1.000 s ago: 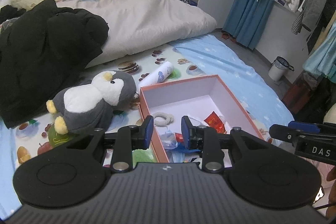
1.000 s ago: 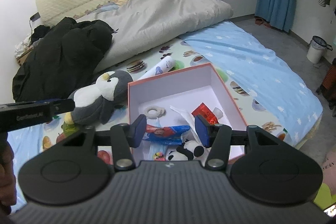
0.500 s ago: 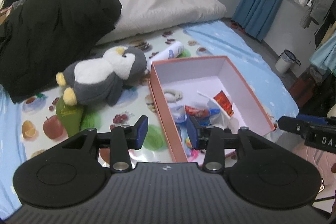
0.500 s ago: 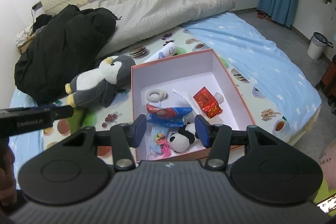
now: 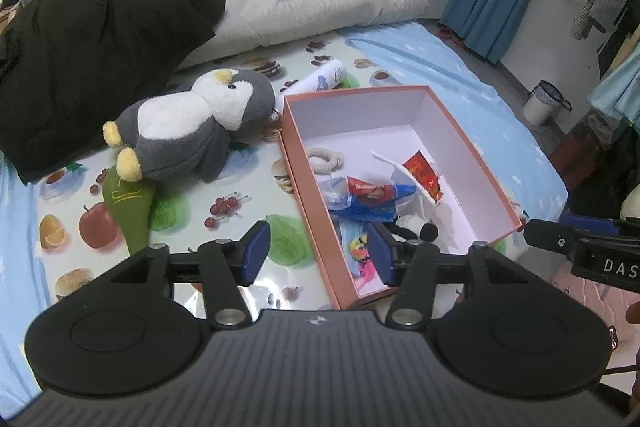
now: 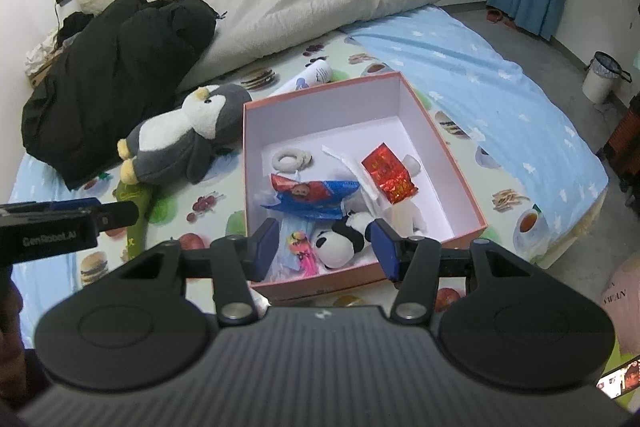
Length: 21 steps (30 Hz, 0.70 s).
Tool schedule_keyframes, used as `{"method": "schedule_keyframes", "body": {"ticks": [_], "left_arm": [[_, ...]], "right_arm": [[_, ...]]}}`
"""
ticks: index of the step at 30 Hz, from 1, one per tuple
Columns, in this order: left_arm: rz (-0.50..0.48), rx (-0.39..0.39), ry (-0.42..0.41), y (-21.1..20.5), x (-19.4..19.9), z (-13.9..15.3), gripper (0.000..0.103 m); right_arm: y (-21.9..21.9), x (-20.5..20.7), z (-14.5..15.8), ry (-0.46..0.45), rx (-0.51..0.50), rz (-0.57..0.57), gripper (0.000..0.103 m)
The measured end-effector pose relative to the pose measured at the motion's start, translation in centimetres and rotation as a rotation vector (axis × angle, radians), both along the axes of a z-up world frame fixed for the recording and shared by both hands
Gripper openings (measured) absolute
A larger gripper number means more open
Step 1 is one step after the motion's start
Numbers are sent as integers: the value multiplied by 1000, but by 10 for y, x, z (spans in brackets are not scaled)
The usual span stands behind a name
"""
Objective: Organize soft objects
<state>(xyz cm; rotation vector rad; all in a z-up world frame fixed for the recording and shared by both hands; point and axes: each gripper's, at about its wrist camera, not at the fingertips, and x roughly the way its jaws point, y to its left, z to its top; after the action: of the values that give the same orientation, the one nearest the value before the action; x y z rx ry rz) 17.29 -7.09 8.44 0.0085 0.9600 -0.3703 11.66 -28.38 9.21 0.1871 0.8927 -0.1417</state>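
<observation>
Both hand-held grippers, left (image 5: 316,254) and right (image 6: 325,247), hover spread and empty. The grey-and-white plush penguin (image 5: 192,123) lies mid-bed beside the pink cardboard box (image 6: 464,187); next comes reaching to grasp it.

Partly hidden bits around the box

The left gripper's finger covers most of the panda plush (image 5: 416,227); the green toy (image 6: 134,211) ducks behind the other gripper's tip; the white tube (image 6: 316,73) slips behind the pink box (image 6: 464,183) wall, label unreadable.
</observation>
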Motion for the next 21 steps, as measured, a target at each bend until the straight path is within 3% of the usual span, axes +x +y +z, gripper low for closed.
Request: {"method": "schedule_keyframes", "body": {"ticks": [3,5,7,21], "left_arm": [[-4,3,14,-2,-1,-2,83],[-7,1,27,-2,0,-4,96],[-15,2,38,-3,0,-4,98],[-28,10,38,-5,0,-3,101]], "right_arm": [[-2,0,-1,4,6,-4,59],[-4,-2,0,-6,7,-16,93],[-5,-3,1,-16,-7,-25,103],[-9,0,0,-15,-28,-15,103]]}}
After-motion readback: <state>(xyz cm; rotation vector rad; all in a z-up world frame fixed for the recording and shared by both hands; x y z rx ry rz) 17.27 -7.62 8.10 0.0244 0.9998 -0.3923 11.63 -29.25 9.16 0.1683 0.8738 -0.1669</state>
